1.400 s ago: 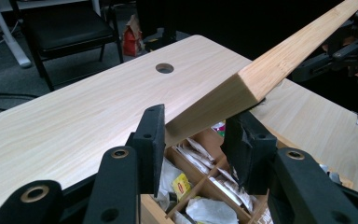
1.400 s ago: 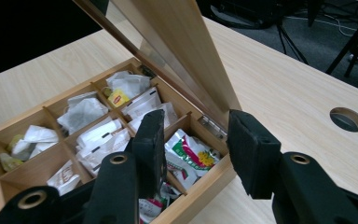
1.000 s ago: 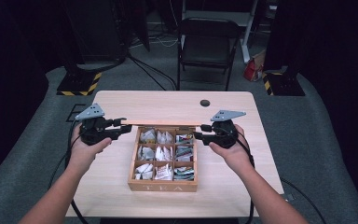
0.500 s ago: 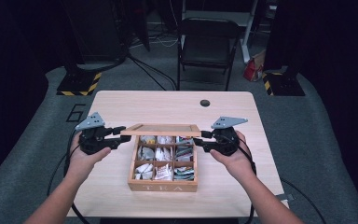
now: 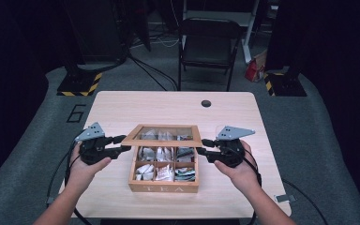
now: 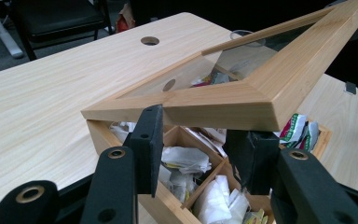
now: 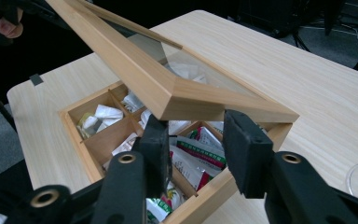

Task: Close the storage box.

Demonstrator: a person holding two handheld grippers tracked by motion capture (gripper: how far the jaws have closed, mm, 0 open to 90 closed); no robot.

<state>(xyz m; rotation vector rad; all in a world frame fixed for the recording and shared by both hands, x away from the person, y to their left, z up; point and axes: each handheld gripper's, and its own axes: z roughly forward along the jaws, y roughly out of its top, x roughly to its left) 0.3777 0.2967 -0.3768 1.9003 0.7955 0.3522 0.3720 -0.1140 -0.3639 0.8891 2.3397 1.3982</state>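
I have the glass-paned wooden lid [image 5: 162, 135] of the light wooden tea box [image 5: 164, 187] raised about halfway now, where a second ago it stood upright and open at the box's far edge; over the last moments both my hands have drawn back toward me and the lid has tipped forward with them. I judge that I am closing the box, and that the swing is roughly half done.

My left gripper [image 5: 122, 143] sits at the box's left side, its two black jaws set apart and bracketing the lid's near-left corner from below; in the left gripper view [image 6: 200, 140] the corner rests just above the pads, which are not clamped on it. My right gripper [image 5: 205, 147] mirrors this at the box's right side, jaws spread, with the near-right corner of the lid riding over them in the right gripper view [image 7: 193, 140]. So neither claw grips anything; the lid is propped on them.

Inside the box the white and green tea sachets [image 5: 161, 166] lie in their compartments beneath the tilted pane. The box stands near the middle of the pale wooden table [image 5: 122, 105].

Next I should lower both sides evenly, so the frame lands square and no sachet gets pinched.
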